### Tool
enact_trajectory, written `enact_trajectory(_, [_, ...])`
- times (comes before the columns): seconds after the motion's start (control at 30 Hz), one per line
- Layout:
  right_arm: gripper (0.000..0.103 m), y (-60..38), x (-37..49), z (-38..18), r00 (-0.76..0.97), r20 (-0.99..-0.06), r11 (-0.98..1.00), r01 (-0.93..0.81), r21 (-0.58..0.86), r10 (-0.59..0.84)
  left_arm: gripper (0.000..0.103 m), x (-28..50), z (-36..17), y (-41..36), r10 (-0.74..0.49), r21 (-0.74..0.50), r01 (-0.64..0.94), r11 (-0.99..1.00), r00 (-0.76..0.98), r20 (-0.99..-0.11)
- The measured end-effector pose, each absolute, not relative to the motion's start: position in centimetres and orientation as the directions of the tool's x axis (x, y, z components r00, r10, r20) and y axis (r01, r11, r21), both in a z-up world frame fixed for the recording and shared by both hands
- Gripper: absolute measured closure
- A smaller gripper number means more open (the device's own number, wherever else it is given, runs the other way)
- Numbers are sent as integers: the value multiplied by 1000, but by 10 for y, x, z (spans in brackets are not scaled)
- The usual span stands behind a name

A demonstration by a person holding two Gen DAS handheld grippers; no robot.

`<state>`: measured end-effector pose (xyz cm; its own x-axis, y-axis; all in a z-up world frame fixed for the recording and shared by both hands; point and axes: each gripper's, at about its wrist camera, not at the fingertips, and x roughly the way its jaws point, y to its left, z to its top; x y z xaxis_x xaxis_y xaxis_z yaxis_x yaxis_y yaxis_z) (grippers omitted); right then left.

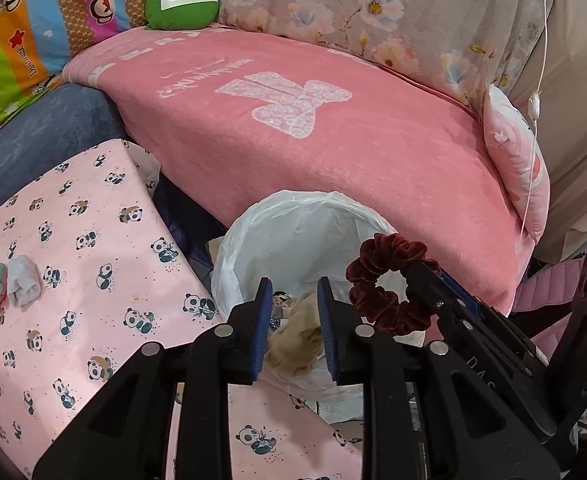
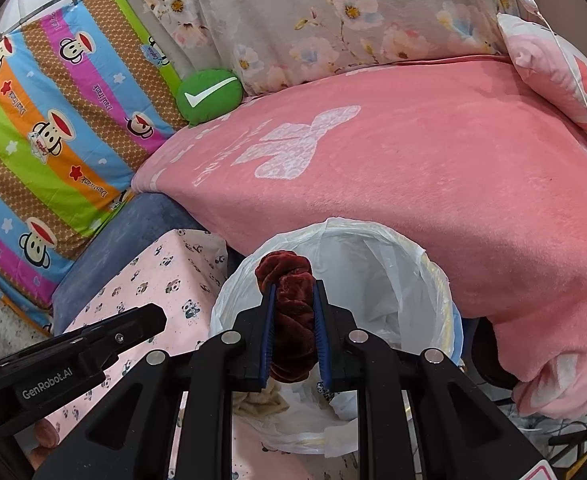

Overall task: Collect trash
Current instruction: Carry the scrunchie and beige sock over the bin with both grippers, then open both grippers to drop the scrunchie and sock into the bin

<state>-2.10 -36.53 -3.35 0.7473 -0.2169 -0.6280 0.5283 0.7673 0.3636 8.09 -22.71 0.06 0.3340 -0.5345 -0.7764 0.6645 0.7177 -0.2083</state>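
Scrunchie [image 2: 291, 320], dark red velvet: pinched between right gripper [image 2: 292, 332] pads, held over the lined trash bin [image 2: 433, 280], seemingly for dropping. Left gripper [image 1: 294, 328]: parted, empty, above bin contents, keeping clear.

Your right claw [image 2: 292, 330] is clamped on a dark red velvet scrunchie [image 2: 291, 320], pinched between its blue pads. Directly beyond and beneath the claw sits a round bin lined with a white plastic bag [image 2: 373, 280]. Your left claw [image 2: 133, 326] reaches in from the left over the pink panda-print surface [image 2: 165, 280].
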Motion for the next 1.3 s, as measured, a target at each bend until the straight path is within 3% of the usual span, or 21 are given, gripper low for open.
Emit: enact_trajectory(1.3, [81, -324, 8, -25, 748, -638, 821, 474, 319, -184, 77, 105, -7, -167, -498, -227, 577, 785, 368, -785])
